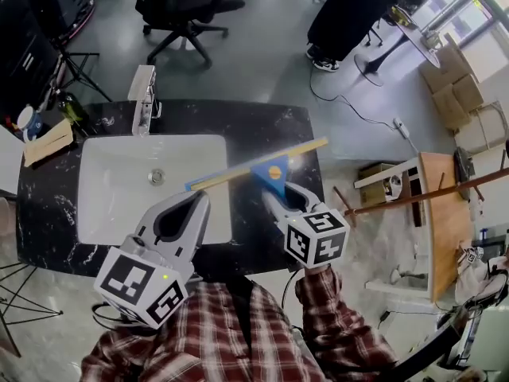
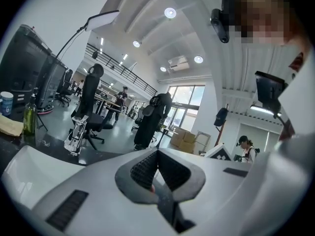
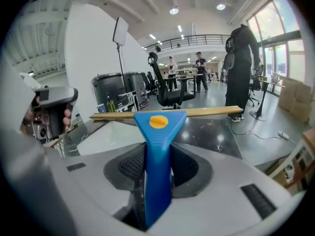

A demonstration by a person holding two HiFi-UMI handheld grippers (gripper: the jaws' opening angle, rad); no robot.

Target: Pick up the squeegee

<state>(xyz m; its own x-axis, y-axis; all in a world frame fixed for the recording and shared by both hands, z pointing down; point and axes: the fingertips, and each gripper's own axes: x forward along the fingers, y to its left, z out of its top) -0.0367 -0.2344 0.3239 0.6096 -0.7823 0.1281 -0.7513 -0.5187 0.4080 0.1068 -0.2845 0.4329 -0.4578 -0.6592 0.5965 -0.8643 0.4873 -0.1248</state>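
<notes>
Squeegee (image 1: 271, 170) clamped in right gripper (image 1: 274, 192) jaws, blade over sink (image 1: 102, 191) edge; left gripper (image 1: 199, 198) jaws together, empty.

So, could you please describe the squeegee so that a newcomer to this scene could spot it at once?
Find the black marbled counter with the white rectangular sink set into it. Over the sink's right edge, the right gripper is shut on a blue plastic squeegee. Its triangular head with a round yellow button and a long pale-yellow blade marks it out.

No legible txt, labels or nos. in any view.
</notes>
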